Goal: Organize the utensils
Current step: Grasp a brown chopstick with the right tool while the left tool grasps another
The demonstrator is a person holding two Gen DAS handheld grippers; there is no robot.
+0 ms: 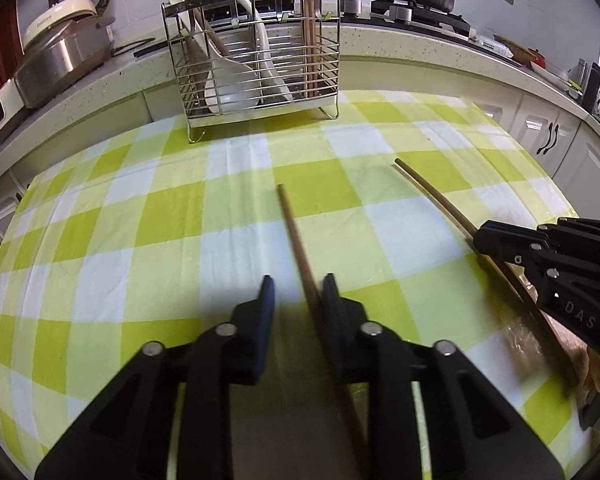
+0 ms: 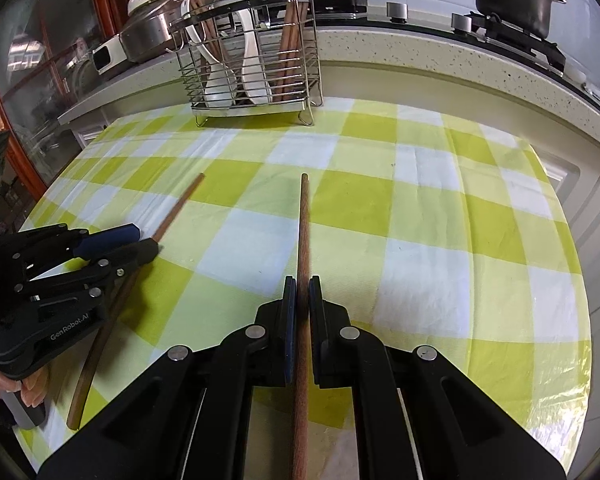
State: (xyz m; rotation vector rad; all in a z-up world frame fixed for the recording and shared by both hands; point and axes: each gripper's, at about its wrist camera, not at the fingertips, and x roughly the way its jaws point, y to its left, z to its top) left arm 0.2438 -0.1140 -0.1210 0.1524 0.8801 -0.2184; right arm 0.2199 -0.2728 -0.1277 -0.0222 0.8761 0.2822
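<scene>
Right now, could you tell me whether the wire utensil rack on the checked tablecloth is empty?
No, the wire utensil rack already holds white spoons and several wooden chopsticks standing upright in its compartments.

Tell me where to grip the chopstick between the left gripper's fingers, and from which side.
Grip the chopstick mid-shaft, coming from above with the fingers straddling its width. It lies flat on the checked tablecloth, long and thin, so only its two narrow sides are free. A mid-length hold should keep it balanced.
</scene>
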